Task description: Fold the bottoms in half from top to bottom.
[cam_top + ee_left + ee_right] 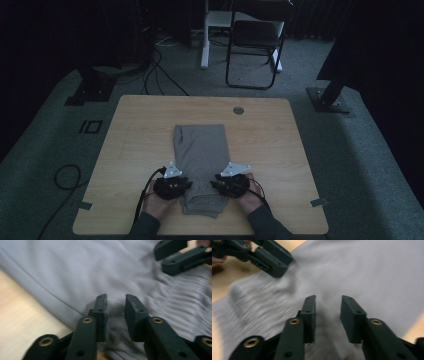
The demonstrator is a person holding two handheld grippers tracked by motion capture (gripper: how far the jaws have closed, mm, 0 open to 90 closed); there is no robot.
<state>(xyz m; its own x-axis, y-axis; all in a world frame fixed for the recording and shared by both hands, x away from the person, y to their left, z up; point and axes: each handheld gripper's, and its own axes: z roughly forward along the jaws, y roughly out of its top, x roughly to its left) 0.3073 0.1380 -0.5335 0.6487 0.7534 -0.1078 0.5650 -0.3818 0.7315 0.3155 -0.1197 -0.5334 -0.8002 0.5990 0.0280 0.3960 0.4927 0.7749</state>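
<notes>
- From the high view, you have a folded grey garment (201, 155) lying lengthwise down the middle of the light wooden table (135, 145), its gathered, ribbed end nearest you at the front edge.
- Your left gripper (186, 184) sits at the left side of that near end, and your right gripper (216, 182) at the right side, the two facing each other across the fabric. Your left hand (159, 204) and right hand (249, 200) come in from the bottom edge, sleeves just showing.
- From up here you cannot tell how the jaws stand; the room is dim. A folding chair (255, 45) stands on the carpet well beyond the far edge of the table.
- In the left gripper view, your left gripper (116, 300) has its jaws parted with a narrow gap, the tips resting over the grey garment (87, 270) with cloth showing between them; nothing is pinched. The bare table (22, 320) shows to the left of the garment's folded edge. The right gripper (180, 255) sits at the upper right, over the ribbed band.
- In the right gripper view, your right gripper (328, 301) also has its jaws apart, hanging over the smooth part of the garment (367, 267), gripping nothing. The left gripper (270, 258) reaches in at the upper left, its tip touching the cloth where the ribbing starts.
</notes>
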